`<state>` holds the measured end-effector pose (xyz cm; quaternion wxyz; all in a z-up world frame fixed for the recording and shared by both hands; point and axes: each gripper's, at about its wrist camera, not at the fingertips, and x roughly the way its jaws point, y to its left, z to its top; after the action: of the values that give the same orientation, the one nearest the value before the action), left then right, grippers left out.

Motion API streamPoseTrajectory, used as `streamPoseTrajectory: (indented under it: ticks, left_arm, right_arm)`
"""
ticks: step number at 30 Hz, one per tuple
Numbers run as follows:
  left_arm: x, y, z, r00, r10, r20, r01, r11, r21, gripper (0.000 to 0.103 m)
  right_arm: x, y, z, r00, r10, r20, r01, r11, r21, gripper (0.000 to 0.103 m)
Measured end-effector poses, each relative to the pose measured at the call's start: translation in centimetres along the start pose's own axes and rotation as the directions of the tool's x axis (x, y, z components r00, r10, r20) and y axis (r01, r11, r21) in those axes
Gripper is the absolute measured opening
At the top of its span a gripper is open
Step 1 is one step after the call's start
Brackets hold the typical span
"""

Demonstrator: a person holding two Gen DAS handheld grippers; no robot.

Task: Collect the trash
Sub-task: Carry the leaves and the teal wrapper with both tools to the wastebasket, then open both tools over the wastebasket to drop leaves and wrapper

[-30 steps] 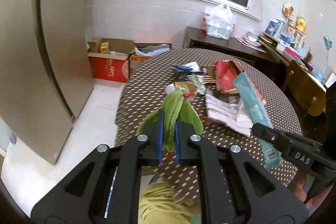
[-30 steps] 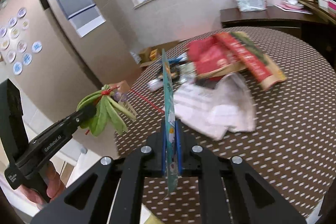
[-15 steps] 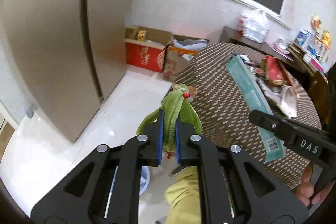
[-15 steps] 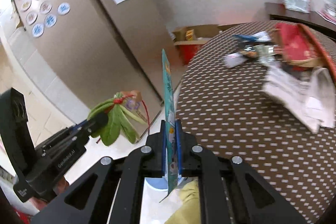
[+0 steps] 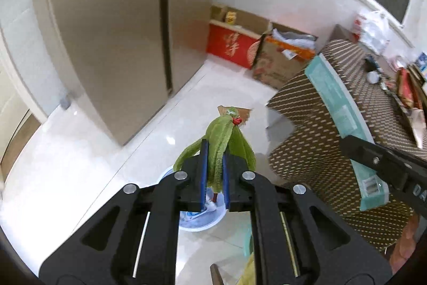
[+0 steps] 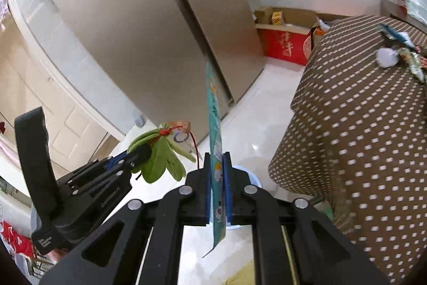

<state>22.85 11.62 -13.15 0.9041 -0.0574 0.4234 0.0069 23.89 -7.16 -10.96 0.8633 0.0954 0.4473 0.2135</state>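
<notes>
Two black handheld grippers point downward over a glossy white tiled floor (image 5: 80,164) beside a round table draped in a brown cloth with pale dots (image 6: 360,138). The left gripper (image 5: 213,175) has its blue-padded jaws clamped narrowly on a bundle of limp green leaves tied with red string (image 5: 224,140), a small brown paper tag at its tip. The right gripper (image 6: 217,188) is likewise pinched tight on a long flat teal plastic wrapper (image 6: 214,124), held edge-on and standing up from the jaws. A pale blue round bin (image 5: 197,218) sits on the floor directly beneath both grippers, partly hidden by them. More wrappers and crumpled scraps (image 6: 400,52) lie on the tabletop, well apart. A tall beige cabinet (image 5: 106,31) and red cardboard boxes (image 5: 232,44) stand against the wall.
</notes>
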Motion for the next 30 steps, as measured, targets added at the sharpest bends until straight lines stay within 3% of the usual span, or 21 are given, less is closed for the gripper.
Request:
streamPoseTrajectory:
  ticks: [2,6,19,22,23,24,27,30]
  left_arm:
    - [0.8,0.4,-0.2,1.0,0.018,-0.023,-0.018,1.0,0.0,0.016]
    - [2.2,1.1,-0.8,0.998,0.039,-0.049,-0.039,0.999,0.0,0.048]
    - [3.0,4.5,-2.8,0.991,0.084,-0.101,-0.092,0.992,-0.081,0.048]
    - [2.5,5.0,-3.1,0.99,0.097,-0.1,-0.107,0.99,-0.092,0.048]
    - [2.2,5.2,-3.2,0.99,0.104,-0.098,-0.113,0.989,-0.097,0.048]
    - [2.0,5.3,-3.1,0.99,0.108,-0.096,-0.118,0.988,-0.101,0.048]
    - [1.0,5.5,-3.1,0.989,0.12,-0.082,-0.129,0.985,-0.117,0.048]
    - [0.2,5.2,-2.9,0.991,0.118,-0.058,-0.125,0.985,-0.119,0.048]
  right_arm:
    - [1.1,0.4,-0.2,1.0,0.003,-0.027,-0.004,1.0,-0.003,0.008]
    - [3.1,0.7,-0.5,0.998,0.0,-0.07,0.0,1.0,-0.002,0.008]
    - [8.3,2.7,-1.8,0.983,-0.004,-0.182,-0.006,0.998,-0.056,0.009]
    - [9.5,3.9,-1.8,0.981,-0.004,-0.192,-0.01,0.997,-0.072,0.019]
    - [9.6,4.3,-1.7,0.982,-0.013,-0.189,-0.002,0.997,-0.078,0.044]
    - [9.7,4.4,-1.6,0.983,-0.015,-0.186,0.0,0.997,-0.081,0.054]
    - [8.7,5.2,-1.7,0.99,0.022,-0.14,-0.035,0.995,-0.093,0.054]
    - [8.2,5.1,-1.7,0.988,0.039,-0.151,-0.053,0.995,-0.089,0.054]
